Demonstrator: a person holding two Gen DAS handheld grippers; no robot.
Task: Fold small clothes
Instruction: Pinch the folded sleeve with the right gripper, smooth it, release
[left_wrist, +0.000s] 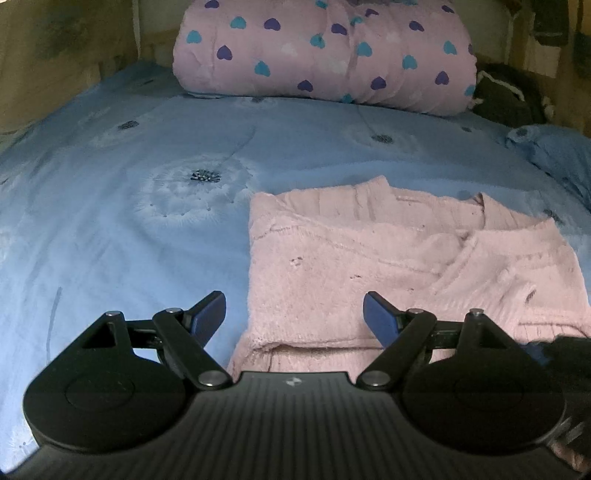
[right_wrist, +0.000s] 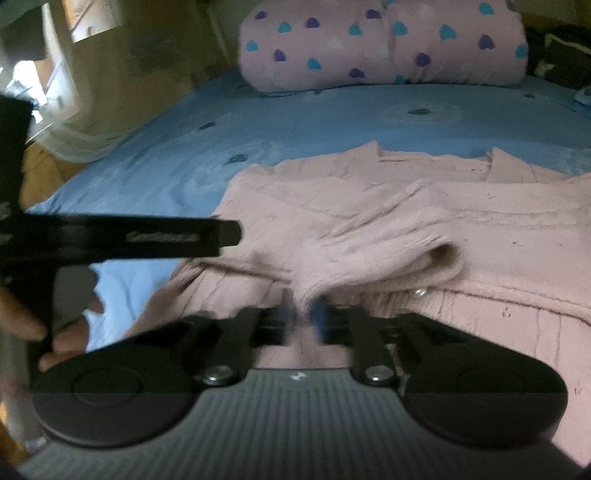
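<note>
A fuzzy pink sweater (left_wrist: 369, 251) lies partly folded on the blue bedsheet (left_wrist: 129, 221). My left gripper (left_wrist: 293, 308) hovers open over the sweater's near left edge, its blue pads (left_wrist: 210, 317) wide apart with nothing pinched. In the right wrist view the same sweater (right_wrist: 369, 199) fills the middle. My right gripper (right_wrist: 303, 310) is shut on a bunched fold of its sleeve (right_wrist: 388, 258), with pink fabric squeezed between the fingers. The sleeve's open cuff curls to the right of the grip.
A rolled pink quilt with heart print (left_wrist: 325, 51) lies across the head of the bed. Dark clothes (left_wrist: 509, 96) sit at the far right corner. The left tool's black body (right_wrist: 129, 236) and a person's hand (right_wrist: 55, 328) cross the left of the right wrist view.
</note>
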